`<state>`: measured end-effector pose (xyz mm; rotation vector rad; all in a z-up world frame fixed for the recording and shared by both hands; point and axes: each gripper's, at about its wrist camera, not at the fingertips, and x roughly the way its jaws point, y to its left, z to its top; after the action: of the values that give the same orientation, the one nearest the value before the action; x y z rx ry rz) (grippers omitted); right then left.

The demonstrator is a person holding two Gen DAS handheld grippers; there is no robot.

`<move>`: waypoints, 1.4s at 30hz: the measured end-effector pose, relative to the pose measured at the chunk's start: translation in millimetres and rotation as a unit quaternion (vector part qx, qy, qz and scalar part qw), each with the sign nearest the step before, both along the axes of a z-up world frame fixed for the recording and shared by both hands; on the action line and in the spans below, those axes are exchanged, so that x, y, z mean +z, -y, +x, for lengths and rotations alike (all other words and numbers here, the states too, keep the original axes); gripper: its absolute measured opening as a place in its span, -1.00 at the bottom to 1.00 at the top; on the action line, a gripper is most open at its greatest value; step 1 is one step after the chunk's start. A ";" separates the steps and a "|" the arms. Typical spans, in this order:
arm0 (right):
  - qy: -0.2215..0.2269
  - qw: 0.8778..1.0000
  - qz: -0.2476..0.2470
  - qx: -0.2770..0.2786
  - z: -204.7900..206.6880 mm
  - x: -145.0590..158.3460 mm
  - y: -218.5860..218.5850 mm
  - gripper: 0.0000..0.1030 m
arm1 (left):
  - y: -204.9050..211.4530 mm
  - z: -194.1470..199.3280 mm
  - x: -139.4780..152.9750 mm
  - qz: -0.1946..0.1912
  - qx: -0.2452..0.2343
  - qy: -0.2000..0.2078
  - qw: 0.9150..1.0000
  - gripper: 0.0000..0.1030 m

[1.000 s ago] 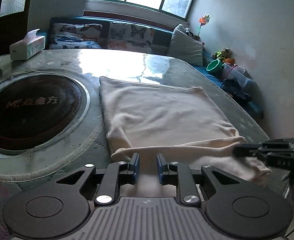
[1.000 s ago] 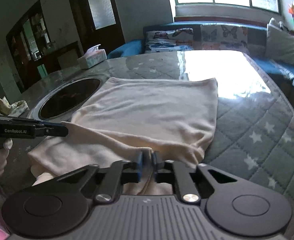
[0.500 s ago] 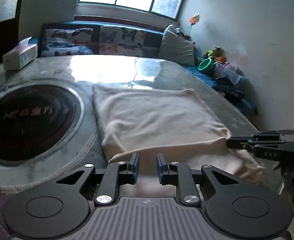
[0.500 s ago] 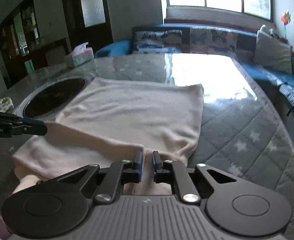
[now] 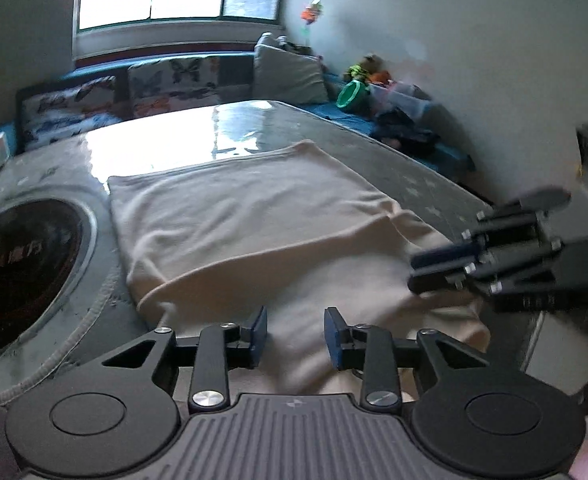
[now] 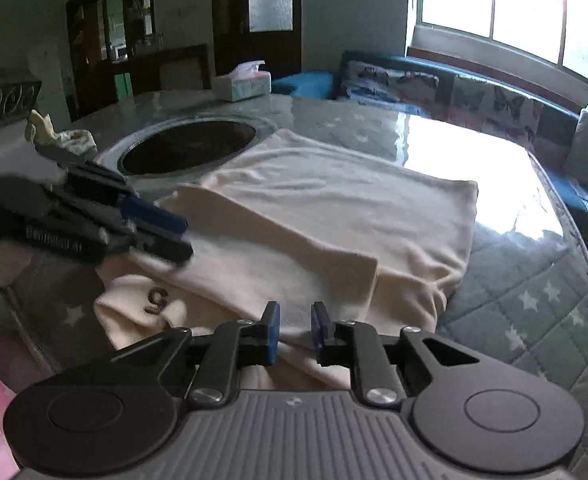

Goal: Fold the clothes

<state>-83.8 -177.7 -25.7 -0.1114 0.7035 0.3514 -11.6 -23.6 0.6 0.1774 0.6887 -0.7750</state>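
Your left gripper [image 5: 295, 333] and right gripper [image 6: 294, 330] both hang spread, gripping nothing, over the near edge of the cream garment [image 6: 334, 216], which lies folded beside the dark round inset [image 6: 187, 148].

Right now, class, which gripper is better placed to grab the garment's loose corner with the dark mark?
Left, probably. In the right wrist view the left gripper hovers open close by that marked corner, while the right gripper, also open, sits further along the cream garment's near edge.
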 end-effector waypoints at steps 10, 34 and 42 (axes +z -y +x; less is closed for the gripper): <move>-0.001 1.000 -0.011 0.002 -9.4 2.2 0.9 -0.61 | 1.1 -16.0 3.1 0.024 -0.016 0.032 0.999 -0.33; 0.022 0.982 -0.169 0.078 -72.0 7.1 -6.2 0.19 | 9.5 -61.8 -15.0 0.105 -0.144 0.167 0.970 -0.73; 0.068 0.976 -0.170 0.117 -57.2 -1.8 -18.0 0.25 | 4.4 -24.8 7.4 0.043 -0.105 0.139 0.984 -0.83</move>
<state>-141.0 -159.7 -27.5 -0.5424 0.6105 0.4405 -36.4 -28.0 8.0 0.4350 0.4424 -0.9015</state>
